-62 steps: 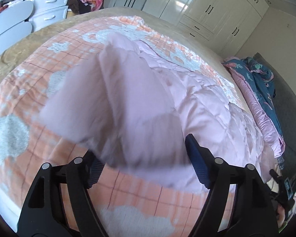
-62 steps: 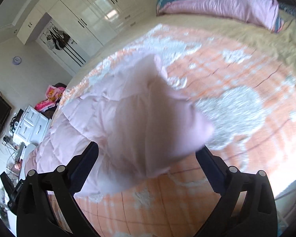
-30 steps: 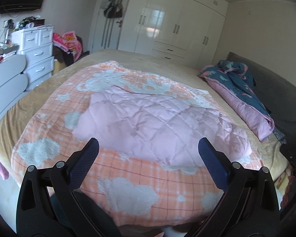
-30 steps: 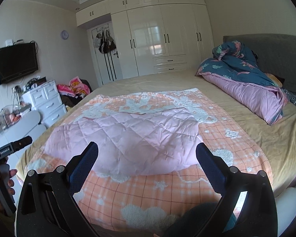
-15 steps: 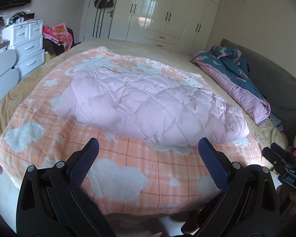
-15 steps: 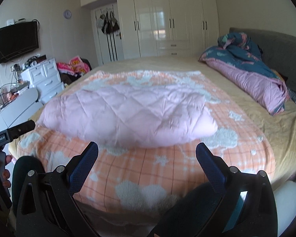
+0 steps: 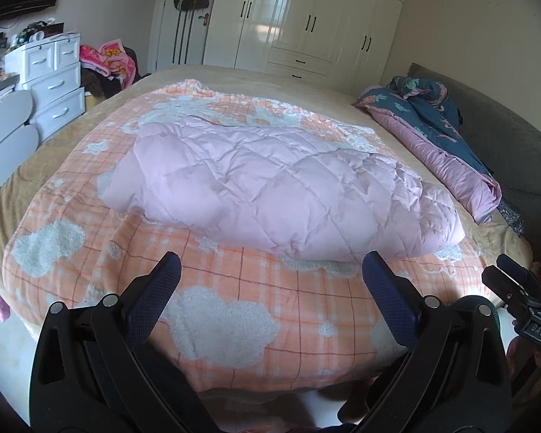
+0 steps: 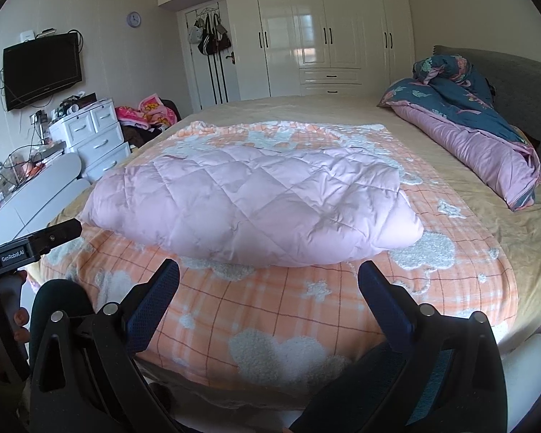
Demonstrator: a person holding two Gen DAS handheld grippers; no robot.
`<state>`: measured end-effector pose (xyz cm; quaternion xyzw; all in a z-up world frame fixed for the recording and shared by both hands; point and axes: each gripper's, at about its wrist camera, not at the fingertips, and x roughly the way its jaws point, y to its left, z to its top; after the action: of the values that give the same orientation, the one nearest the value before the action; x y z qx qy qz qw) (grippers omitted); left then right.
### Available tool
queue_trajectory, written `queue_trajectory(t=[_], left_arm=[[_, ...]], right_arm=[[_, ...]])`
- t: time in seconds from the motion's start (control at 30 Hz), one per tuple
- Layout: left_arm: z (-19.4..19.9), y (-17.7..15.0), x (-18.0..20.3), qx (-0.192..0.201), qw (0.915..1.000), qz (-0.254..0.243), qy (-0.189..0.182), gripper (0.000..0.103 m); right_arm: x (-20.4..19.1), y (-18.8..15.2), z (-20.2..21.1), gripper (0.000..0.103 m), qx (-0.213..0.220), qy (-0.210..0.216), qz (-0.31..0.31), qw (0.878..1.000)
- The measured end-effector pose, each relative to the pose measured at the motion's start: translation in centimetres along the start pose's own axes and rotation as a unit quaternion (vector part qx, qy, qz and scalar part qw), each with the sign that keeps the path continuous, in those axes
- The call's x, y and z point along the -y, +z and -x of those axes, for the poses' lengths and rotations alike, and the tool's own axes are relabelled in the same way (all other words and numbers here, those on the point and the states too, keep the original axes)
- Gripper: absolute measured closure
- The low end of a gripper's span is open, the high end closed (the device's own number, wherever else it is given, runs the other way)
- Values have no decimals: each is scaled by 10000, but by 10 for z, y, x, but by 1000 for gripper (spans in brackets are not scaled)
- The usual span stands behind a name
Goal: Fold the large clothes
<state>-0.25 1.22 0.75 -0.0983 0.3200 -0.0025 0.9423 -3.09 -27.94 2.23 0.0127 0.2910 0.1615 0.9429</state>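
Jacket (image 7: 270, 187), pink and quilted, lies folded on the orange blanket (image 7: 234, 306), its long axis running from 9 to 3 o'clock. Left gripper (image 7: 268, 278) and right gripper (image 8: 268, 278) both gape wide and empty, the jacket at 12 o'clock from each, neither clearly nearer.

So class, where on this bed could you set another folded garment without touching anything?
Free: the orange blanket strip between the pink quilted coat and the near edge, and bare beige sheet between blanket and the blue-and-pink duvet. Crowded: the blanket's middle and the headboard side.
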Motion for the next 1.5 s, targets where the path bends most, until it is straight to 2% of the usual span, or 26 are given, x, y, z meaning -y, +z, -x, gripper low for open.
queue_trajectory(t=[1.5], left_arm=[[10,0,7,89,9998,-184,34,9]], right_arm=[[0,3,7,4,91,-13,25,10000]])
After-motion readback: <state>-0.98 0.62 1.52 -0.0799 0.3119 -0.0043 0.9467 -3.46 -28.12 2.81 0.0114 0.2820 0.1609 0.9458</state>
